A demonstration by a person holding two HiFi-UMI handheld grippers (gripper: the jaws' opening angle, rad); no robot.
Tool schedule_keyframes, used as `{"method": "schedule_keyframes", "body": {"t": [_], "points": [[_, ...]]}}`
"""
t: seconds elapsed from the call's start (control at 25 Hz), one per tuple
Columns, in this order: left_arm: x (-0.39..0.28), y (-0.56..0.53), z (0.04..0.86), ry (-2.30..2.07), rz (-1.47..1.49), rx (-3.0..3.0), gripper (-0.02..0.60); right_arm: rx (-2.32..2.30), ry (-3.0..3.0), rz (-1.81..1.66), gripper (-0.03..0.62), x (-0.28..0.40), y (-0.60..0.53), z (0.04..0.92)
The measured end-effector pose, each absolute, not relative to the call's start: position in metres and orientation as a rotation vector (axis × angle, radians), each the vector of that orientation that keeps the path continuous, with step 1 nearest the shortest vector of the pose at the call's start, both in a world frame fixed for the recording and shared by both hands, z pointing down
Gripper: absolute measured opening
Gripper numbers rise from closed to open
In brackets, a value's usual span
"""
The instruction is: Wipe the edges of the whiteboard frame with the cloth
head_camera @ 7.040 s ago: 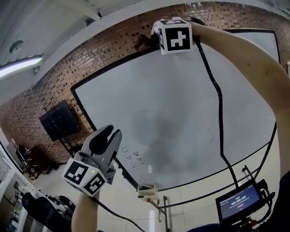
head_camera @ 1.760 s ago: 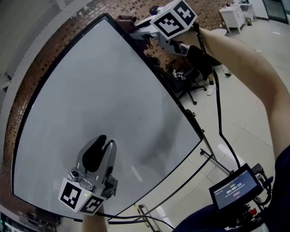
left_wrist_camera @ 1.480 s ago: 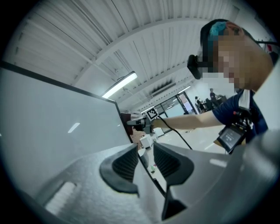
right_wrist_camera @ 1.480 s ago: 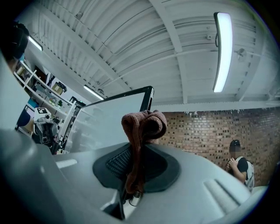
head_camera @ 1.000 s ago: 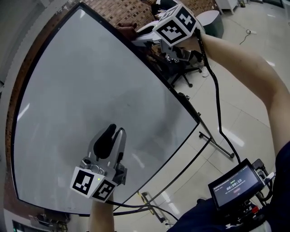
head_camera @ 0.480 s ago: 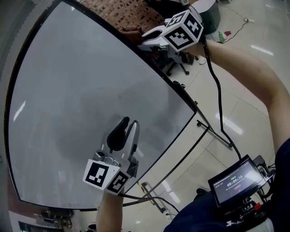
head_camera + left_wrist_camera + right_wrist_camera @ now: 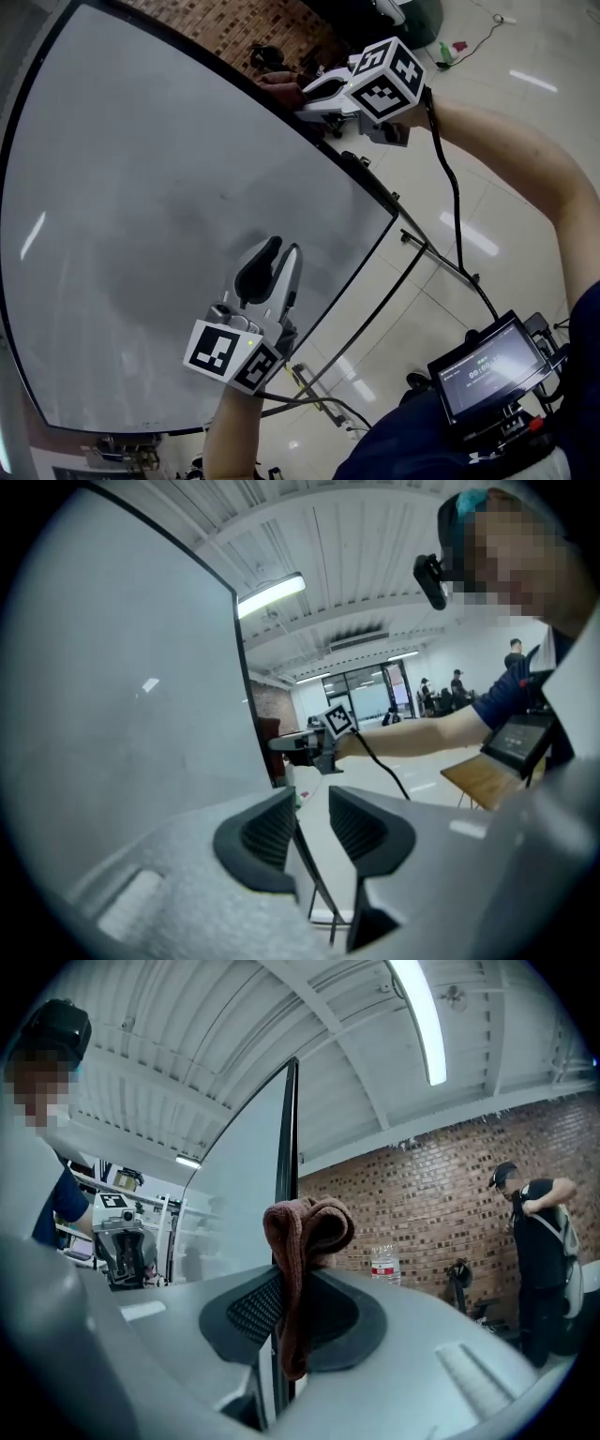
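The right tool (image 7: pixel 317 90) pinches the soft, limp cloth (image 7: pixel 302 1237) mid-fold at the whiteboard frame (image 7: pixel 368 185), while the left tool (image 7: pixel 274 265) is narrowly parted, empty.

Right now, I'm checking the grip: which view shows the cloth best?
The right gripper view: the brown cloth sits large and centred, pinched by the right gripper at the whiteboard frame. The head view shows only a small scrap; in the left gripper view it's too distant to tell.

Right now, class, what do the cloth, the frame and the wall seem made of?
Cloth: soft brown fabric, likely terry or microfibre; fuzzy, limp folds. Frame: dark, smooth strip, perhaps painted metal or plastic. Wall: bare brick, matt; mortar lines show.
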State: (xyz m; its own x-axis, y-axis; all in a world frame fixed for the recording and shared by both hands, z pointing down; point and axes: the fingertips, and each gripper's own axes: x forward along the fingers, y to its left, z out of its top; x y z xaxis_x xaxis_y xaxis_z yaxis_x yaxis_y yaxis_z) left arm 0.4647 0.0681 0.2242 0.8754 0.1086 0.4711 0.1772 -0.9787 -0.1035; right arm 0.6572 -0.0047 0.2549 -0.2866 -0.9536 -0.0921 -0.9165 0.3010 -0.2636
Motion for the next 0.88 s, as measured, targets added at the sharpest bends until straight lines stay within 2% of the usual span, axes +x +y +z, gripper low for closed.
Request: {"method": "schedule_keyframes", "body": {"t": [0.56,0.88], "points": [[0.479,0.078,0.277,-0.295,-0.88,-2.942,0.112,-1.67,2.353,-0.443,0.055,0.623,0.006,0.339],[0.479,0.074,0.287,-0.306,-0.934,-2.954,0.112,-1.777,2.387,-0.364,0.055,0.627,0.012,0.342]]}}
